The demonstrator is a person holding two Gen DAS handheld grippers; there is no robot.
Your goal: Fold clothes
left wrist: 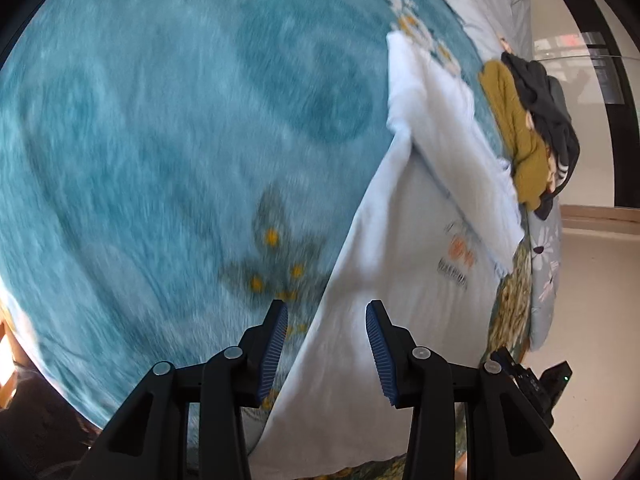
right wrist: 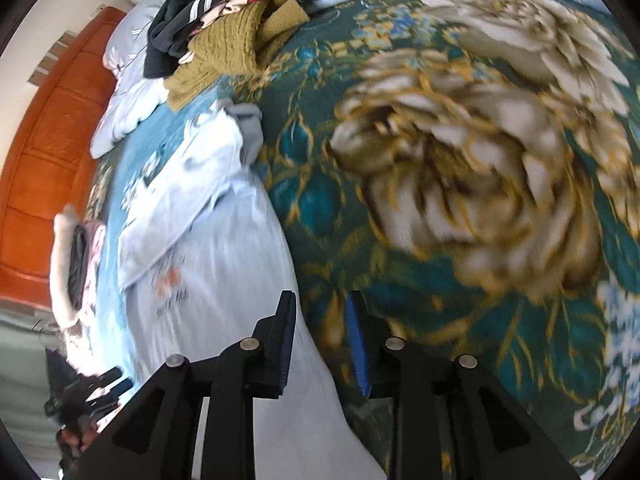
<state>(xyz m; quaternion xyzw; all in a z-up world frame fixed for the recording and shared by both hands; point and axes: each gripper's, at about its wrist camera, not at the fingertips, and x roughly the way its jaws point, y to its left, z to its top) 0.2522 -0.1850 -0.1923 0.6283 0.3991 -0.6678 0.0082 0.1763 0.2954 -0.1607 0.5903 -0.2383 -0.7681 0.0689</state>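
**Q:** Black jaw arms with blue ribbed pads are filling the bottom of both views. How are the grippers standing?

**R:** On the left wrist view, the left gripper is hovering with its jaws wide apart, and nothing is sitting between them. It is pointing over the long edge of the pale blue-white sweatshirt with a small orange print, where this edge is meeting the teal fleece blanket with faint rings and yellow-dotted flowers. The right gripper is also standing with jaws apart, a narrower gap. It is hanging over the other edge of the same sweatshirt, just beside the dark green blanket with big cream and gold flowers. Whether the pads are touching the cloth, I cannot tell.

**Q:** Where is the garment lying?

**R:** It is lying flat on the bed, across the border of the two blankets. One sleeve is lying folded diagonally over the chest. The lower hem is being cut off behind the jaw arms.

**Q:** What is hard to read?

**R:** Both pictures are showing motion blur. The print letters are not readable. At the far end, a heap of unfolded clothes, mustard knit under dark grey pieces, is resting near a grey flowered quilt. A small stack of folded clothes is standing at the left rim, in front of an orange wooden headboard. The other gripper is partly showing at the lower right of the left view.
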